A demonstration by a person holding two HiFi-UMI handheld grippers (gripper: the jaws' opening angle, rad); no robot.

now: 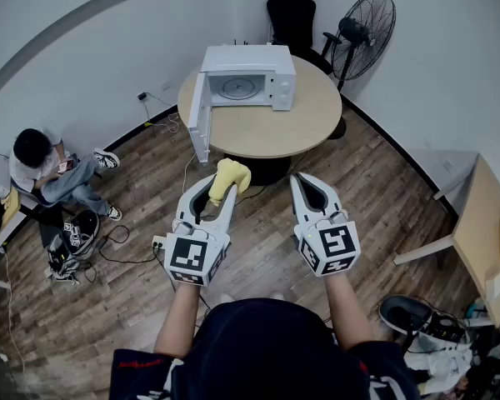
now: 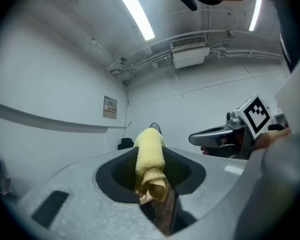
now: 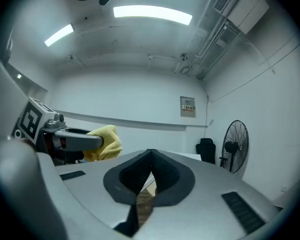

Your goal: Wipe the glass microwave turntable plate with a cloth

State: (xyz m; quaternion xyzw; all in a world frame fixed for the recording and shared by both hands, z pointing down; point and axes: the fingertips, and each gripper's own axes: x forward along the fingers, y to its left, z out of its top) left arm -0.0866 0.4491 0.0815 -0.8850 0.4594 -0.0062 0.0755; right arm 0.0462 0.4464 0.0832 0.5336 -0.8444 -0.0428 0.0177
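The glass turntable plate (image 1: pixel 236 87) lies inside the open microwave (image 1: pixel 279 77) on the round counter (image 1: pixel 317 119), well apart from the left claw (image 1: pixel 212 192) pinching the yellow cloth (image 2: pixel 150 159) and the right claw (image 3: pixel 150 156), pressed together empty; judged approach stage, next carrying the cloth to the plate.

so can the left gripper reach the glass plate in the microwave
Likely yes, once the left gripper nears: the white microwave's door stands open and the round glass turntable plate lies exposed inside.

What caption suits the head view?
Left claw grips a soft yellow cloth, right claw shut, facing the open white microwave.
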